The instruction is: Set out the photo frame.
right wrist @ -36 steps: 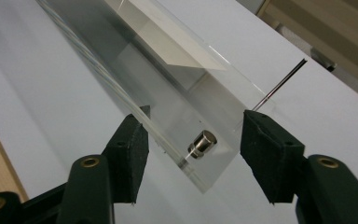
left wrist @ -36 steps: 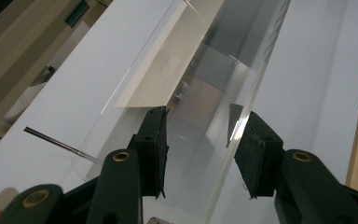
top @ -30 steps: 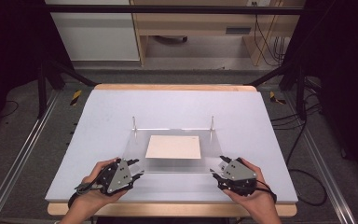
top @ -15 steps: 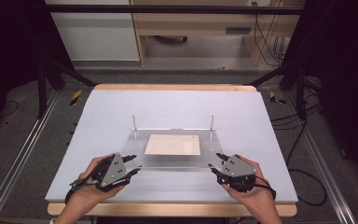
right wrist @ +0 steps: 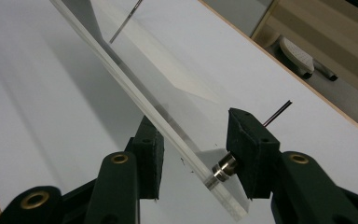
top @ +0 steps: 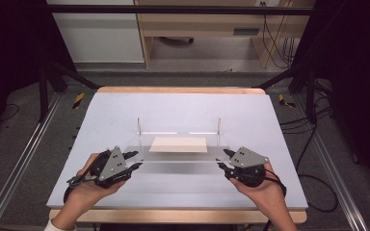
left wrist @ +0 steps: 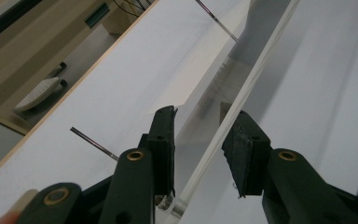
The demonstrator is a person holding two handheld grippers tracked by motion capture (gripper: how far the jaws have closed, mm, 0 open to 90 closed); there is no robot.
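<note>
Wooden desk (top: 197,24) beyond white table (top: 183,108).

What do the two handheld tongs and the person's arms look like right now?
Both tongs are black, each topped by a grey three-cornered plate with small dark dots. The left tongs and right tongs have matt black jaws with brass-coloured pivot rivets and dark pads. A black cable trails from each. A white cuff shows at the left wrist.

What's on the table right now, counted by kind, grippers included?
Grippers: 2, left gripper and right gripper
Clear acrylic panel: 1
Beige sheet: 1
Thin metal rods: 2, left rod and right rod
Total: 6
</note>
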